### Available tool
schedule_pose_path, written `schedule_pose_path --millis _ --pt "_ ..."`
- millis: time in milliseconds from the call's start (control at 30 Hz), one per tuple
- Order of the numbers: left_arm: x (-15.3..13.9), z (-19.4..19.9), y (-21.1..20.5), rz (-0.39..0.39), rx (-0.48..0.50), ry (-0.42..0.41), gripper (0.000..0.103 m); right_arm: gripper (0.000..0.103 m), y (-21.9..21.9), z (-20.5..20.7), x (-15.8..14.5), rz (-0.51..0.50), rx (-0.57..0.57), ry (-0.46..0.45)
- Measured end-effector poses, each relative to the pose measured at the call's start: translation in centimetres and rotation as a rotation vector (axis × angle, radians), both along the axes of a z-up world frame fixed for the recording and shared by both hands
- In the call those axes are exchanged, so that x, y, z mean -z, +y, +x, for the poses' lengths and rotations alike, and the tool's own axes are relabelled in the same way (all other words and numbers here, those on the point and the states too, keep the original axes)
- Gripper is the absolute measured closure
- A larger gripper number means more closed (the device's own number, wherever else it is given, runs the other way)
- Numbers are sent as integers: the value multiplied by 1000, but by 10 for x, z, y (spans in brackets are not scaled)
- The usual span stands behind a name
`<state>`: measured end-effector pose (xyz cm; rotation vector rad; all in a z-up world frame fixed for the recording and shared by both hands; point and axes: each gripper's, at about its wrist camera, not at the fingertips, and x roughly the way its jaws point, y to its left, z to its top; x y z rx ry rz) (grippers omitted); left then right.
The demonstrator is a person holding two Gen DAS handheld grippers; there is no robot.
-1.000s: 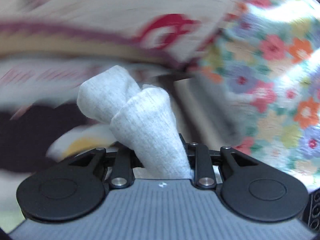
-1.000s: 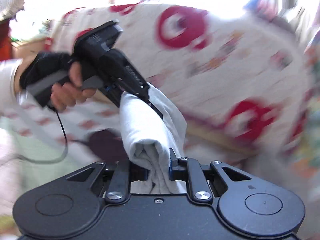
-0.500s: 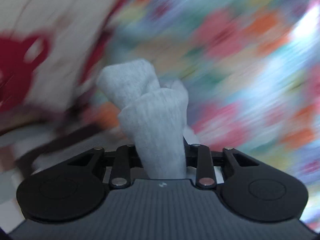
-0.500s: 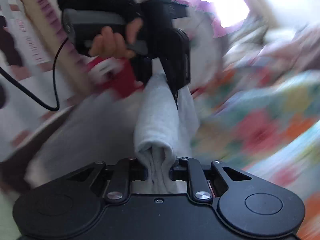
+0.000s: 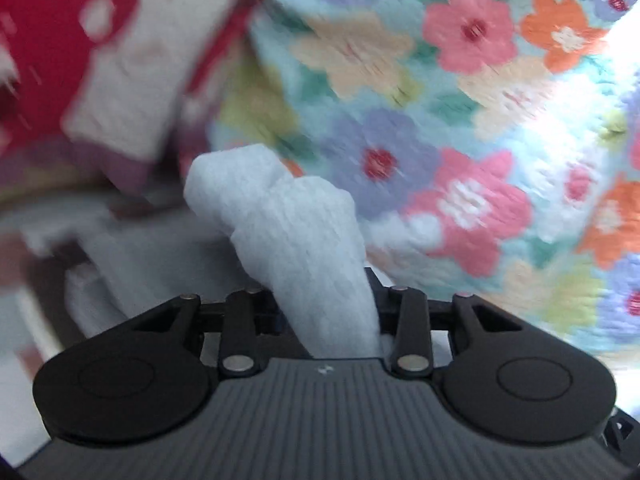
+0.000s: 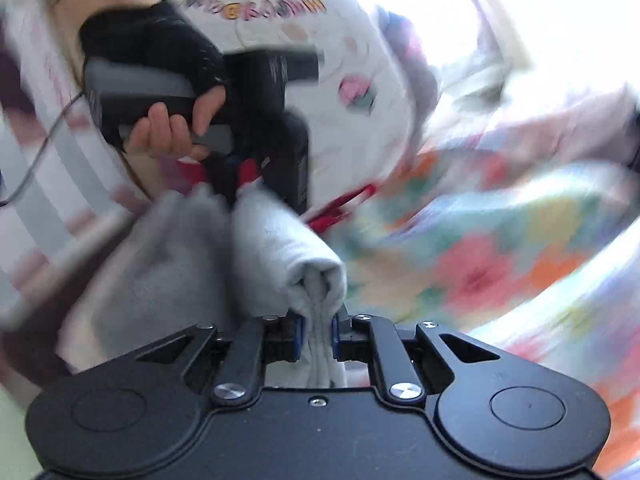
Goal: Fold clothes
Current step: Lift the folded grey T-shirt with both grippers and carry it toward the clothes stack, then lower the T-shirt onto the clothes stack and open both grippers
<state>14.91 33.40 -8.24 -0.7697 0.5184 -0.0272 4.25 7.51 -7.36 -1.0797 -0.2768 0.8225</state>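
Both the left gripper (image 5: 328, 312) and the right gripper (image 6: 318, 334) have their fingers clamped on bunched edges of a pale grey garment (image 6: 276, 248) held above the floral blanket (image 5: 460, 152), so folding looks mid-way, unfinished.

The garment (image 6: 280, 248) is pale grey ribbed knit, bunched into thick rolled folds. It hangs lifted above the flowered blanket (image 5: 460, 128), stretched between two pinched ends, one end a doubled lump (image 5: 304, 240), the rest sagging in a loose fold toward the person's side.
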Motion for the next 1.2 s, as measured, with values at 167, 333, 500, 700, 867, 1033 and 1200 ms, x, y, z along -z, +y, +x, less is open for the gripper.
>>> schedule_pose_path --millis 167,333,500,700,867,1033,1200 --pt "-1 -6 -5 141 -41 3 65 88 -4 -7 28 -85 -56 38" --pt "-3 -20 8 118 -82 -3 64 83 -15 -13 47 -69 -102 7" --pt "7 -22 13 60 -150 9 57 65 -46 19 30 122 44 380" --pt "25 -26 24 -70 -162 17 53 53 -83 57 9 354 222 826" --pt "34 -30 22 -72 -160 13 52 39 -125 105 2 763 362 1307" --pt "38 -37 19 -81 -177 -8 52 27 -129 149 37 1127 204 1944" --pt "36 -44 12 -28 -183 -40 54 15 -85 173 55 1157 324 2042"
